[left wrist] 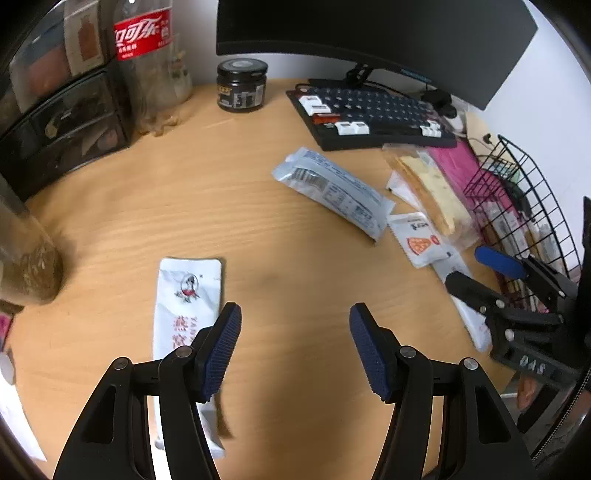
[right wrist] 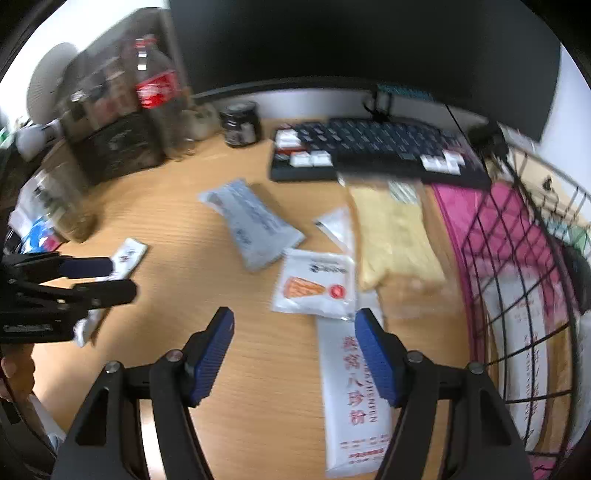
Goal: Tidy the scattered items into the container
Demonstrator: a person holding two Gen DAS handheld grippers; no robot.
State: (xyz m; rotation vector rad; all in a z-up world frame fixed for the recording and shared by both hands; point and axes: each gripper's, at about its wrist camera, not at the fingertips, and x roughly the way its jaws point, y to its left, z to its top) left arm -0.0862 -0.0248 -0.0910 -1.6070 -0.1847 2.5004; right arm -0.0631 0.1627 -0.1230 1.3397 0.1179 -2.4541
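Note:
Snack packets lie scattered on the wooden desk. My left gripper (left wrist: 295, 332) is open and empty; a white packet with red print (left wrist: 188, 295) lies under its left finger. My right gripper (right wrist: 294, 334) is open and empty above a long white packet with red characters (right wrist: 351, 398), which lies by its right finger. Beyond are a white pizza-print sachet (right wrist: 314, 288), a grey-blue packet (right wrist: 255, 225), a small white sachet (right wrist: 338, 225) and a bagged yellow sandwich (right wrist: 391, 240). The black wire basket (right wrist: 532, 280) stands at right with packets inside. The right gripper also shows in the left wrist view (left wrist: 480, 273).
A dark keyboard (left wrist: 373, 114) and monitor (left wrist: 369, 33) stand at the back. A black jar (left wrist: 242, 85), a cola bottle (left wrist: 147, 55) and black drawers (left wrist: 62, 125) stand back left. A glass jar (left wrist: 26, 258) stands at left. A pink item (right wrist: 480, 221) lies by the basket.

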